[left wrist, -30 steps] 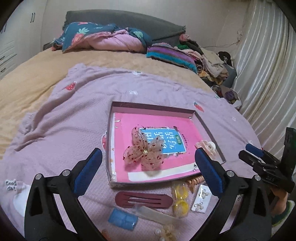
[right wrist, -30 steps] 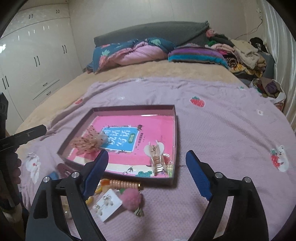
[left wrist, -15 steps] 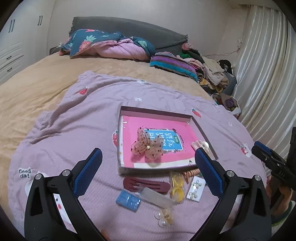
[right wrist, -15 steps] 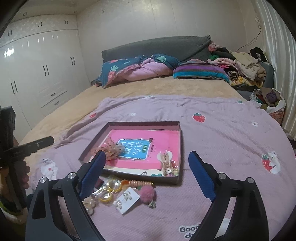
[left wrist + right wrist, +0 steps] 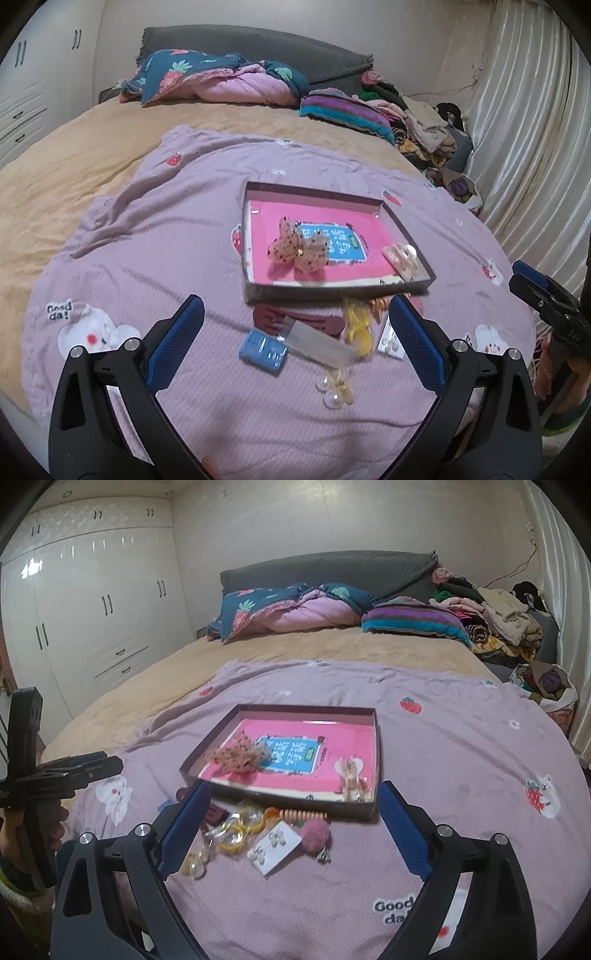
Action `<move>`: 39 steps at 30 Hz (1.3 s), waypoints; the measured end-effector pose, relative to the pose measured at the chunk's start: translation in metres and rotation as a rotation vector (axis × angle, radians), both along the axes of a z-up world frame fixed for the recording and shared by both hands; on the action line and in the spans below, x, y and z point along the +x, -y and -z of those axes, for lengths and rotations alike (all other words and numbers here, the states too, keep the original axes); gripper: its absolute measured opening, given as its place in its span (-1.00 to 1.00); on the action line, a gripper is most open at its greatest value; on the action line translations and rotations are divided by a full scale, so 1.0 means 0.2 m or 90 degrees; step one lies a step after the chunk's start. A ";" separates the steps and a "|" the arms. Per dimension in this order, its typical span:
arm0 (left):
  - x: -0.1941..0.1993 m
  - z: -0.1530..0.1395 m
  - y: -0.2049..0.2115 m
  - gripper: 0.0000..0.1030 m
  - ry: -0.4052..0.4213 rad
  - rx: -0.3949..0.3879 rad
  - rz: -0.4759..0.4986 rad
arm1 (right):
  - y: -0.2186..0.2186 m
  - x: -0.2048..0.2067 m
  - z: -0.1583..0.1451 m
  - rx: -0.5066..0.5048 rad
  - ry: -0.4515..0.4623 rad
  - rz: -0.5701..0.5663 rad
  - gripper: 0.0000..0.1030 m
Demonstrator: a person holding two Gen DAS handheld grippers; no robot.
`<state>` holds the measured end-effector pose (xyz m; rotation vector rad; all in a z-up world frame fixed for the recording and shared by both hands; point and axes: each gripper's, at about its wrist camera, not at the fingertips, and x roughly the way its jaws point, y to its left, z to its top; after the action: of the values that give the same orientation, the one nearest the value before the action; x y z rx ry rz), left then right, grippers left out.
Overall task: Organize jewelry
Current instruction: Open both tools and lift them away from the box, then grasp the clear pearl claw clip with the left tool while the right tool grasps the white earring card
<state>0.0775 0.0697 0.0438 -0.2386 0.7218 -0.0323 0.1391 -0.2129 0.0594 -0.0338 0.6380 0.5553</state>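
1. The left gripper hangs above the lilac blanket on the bed, its blue-padded jaws spread wide with nothing between them.
2. The right gripper is likewise spread wide and grips nothing; it hovers over the near end of the blanket.
3. A shallow dark-rimmed tray with a pink printed base lies on the blanket. Inside it sit a beige dotted mesh bow near the middle and a pale claw clip at the near right corner.
4. Just outside the tray's near rim lies the loose jewelry: a maroon hair clip, a blue packet, a clear flat sleeve, yellow rings, a white earring card, a pink pompom, an orange spiral band and pearl earrings.
5. Folded quilts and a clothes pile lie at the bed's head.
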 end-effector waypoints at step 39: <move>-0.10 0.40 0.18 0.82 -0.120 -0.003 0.069 | 0.01 -0.03 0.43 -0.033 -0.171 -0.008 0.76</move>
<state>0.0568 0.0342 -0.0363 -0.2093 0.9225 -0.1156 0.1332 -0.2153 -0.0263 -0.0115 0.9150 0.5600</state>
